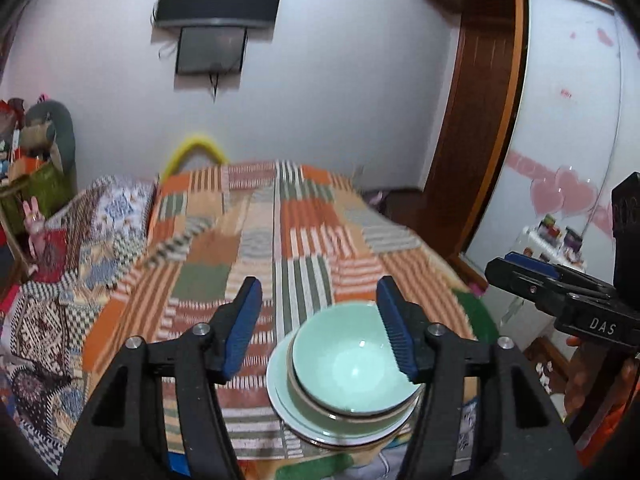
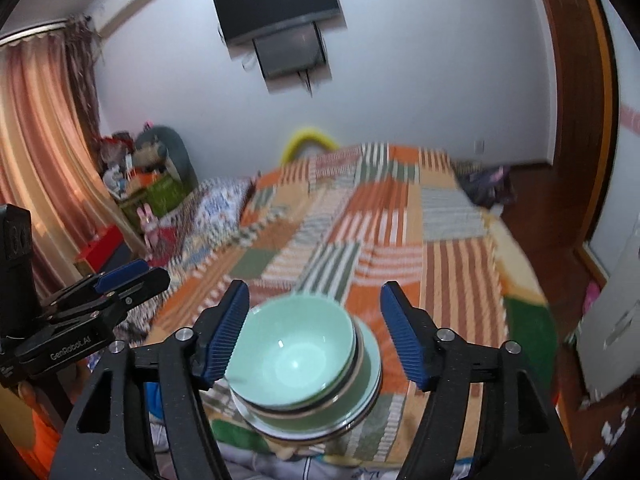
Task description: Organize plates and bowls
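By this moment the stacking looked finished, as far as I could judge. The pale green glazed ceramic bowl [image 1: 352, 364] sat uppermost, nested in at least one more bowl of the same green with a brown rim [image 1: 320, 400], and under them lay a pale green round plate [image 1: 280, 384] with another rim showing beneath it. The whole pile stood near the close edge of the bed, on the orange, green and white striped patchwork blanket [image 1: 256, 240]. It looked a little off-centre, the bowls pushed toward one side of the plate, but upright.

My left gripper [image 1: 320, 328] stood with its blue ribbed pads apart and nothing between them; the stack lay below and beyond its right-hand pad, which overlapped the bowl's rim in the left wrist view, though I judged that pad to be above the bowl, not on it. My right gripper [image 2: 316, 334] was likewise spread, empty, with the bowl [image 2: 292, 352] showing in the gap under it and neither pad pressing it.

I saw no other plate or bowl loose on the blanket in either view, though the bed's near corners were hidden by my own tools. So I took the gathering as done; what might have remained was to straighten the pile or carry it elsewhere, and I could not tell which.
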The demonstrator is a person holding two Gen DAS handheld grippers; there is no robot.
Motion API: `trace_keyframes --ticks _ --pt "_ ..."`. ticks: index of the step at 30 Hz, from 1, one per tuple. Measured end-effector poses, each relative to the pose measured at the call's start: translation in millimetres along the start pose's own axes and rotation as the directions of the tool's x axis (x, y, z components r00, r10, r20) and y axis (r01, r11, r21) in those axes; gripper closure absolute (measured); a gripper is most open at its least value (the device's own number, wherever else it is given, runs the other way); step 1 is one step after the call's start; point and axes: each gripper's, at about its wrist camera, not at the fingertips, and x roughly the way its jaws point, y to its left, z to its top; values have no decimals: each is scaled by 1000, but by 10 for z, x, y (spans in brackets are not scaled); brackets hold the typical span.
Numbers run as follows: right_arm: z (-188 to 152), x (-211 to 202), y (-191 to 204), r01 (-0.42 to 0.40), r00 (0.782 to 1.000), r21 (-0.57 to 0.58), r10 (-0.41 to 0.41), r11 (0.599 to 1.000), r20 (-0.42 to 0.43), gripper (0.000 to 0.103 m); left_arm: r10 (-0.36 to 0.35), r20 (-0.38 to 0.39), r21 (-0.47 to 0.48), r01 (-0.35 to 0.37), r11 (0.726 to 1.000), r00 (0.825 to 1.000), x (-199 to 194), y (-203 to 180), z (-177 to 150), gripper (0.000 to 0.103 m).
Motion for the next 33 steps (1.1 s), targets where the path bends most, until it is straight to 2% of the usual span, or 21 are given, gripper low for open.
trace_keyframes --ticks 7,8,9,10,13,20,22,25,33 --pt "139 -328 167 -1 991 -54 8 999 130 32 8 133 47 -14 999 991 -408 -126 159 34" --pt "148 -357 181 -1 990 -58 10 998 144 31 9 146 48 -16 999 989 -443 -135 176 29" --pt "156 -388 198 -2 987 -61 12 998 158 28 12 158 45 -19 999 987 -469 -134 184 16" --pt "163 -421 215 -3 985 -64 14 998 174 26 12 187 35 -19 999 982 -537 -135 189 7" --pt "172 -492 264 1 977 -78 15 997 211 22 12 237 29 -20 999 971 -668 -144 200 6" --pt "151 -568 357 1 967 -100 24 995 255 12 19 274 33 -29 999 961 -810 -157 228 2" --pt "128 -590 378 6 964 -106 23 994 267 6 21 278 37 -32 999 960 -834 -167 218 2" --pt "116 -598 407 10 960 -116 23 993 279 3 22 278 41 -35 999 960 -842 -188 204 2" --pt "90 -612 420 16 959 -117 18 993 282 1 25 270 41 -37 998 963 -813 -210 194 1"
